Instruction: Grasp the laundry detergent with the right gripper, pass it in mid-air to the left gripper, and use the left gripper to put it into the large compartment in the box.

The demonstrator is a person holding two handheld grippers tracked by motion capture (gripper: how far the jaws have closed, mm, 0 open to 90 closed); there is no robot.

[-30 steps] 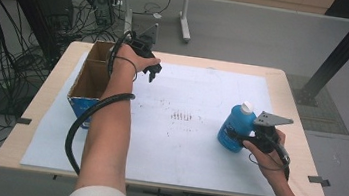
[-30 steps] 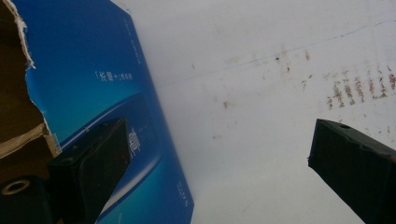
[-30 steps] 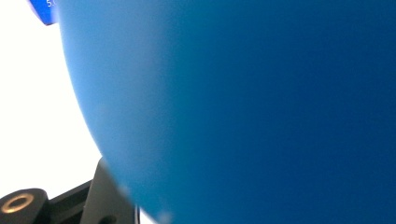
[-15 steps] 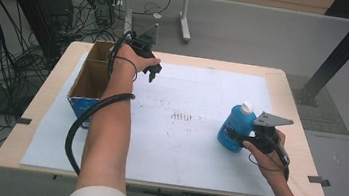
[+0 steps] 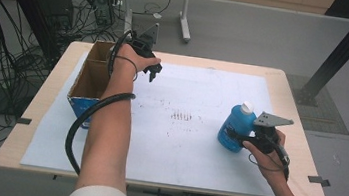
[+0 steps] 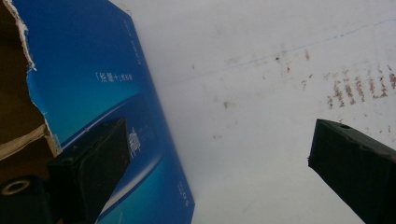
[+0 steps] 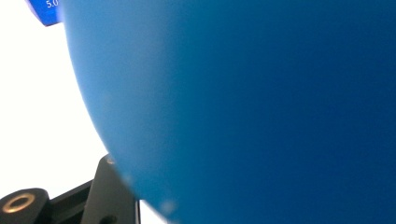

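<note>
- High view: a pale wooden table (image 5: pixel 303 144) carries a large white sheet (image 5: pixel 198 131) marked with small brownish smudges (image 5: pixel 183 115) near its middle.
- Around the table lies grey floor, with tangled black cables (image 5: pixel 14 73) at the left, a second table's leg (image 5: pixel 185 13) beyond, and a dark slanted post (image 5: pixel 345 48) at the right.
- An open cardboard box (image 5: pixel 89 80) with a blue outer side stands on the table's left part; its inside looks brown, and I cannot tell whether it holds anything.
- Left gripper (image 5: pixel 154 70) hovers just beside the box's far right corner; in the left gripper view its jaws stand wide apart over the sheet with nothing between them, the box's blue side (image 6: pixel 102 93) next to one jaw.
- A blue bottle (image 5: pixel 236 126) with a white cap stands upright on the sheet's right part.
- Right gripper (image 5: pixel 231 133) is clamped on the bottle's lower body; in the right gripper view the blue wall (image 7: pixel 257 107) sits right against the jaw.
</note>
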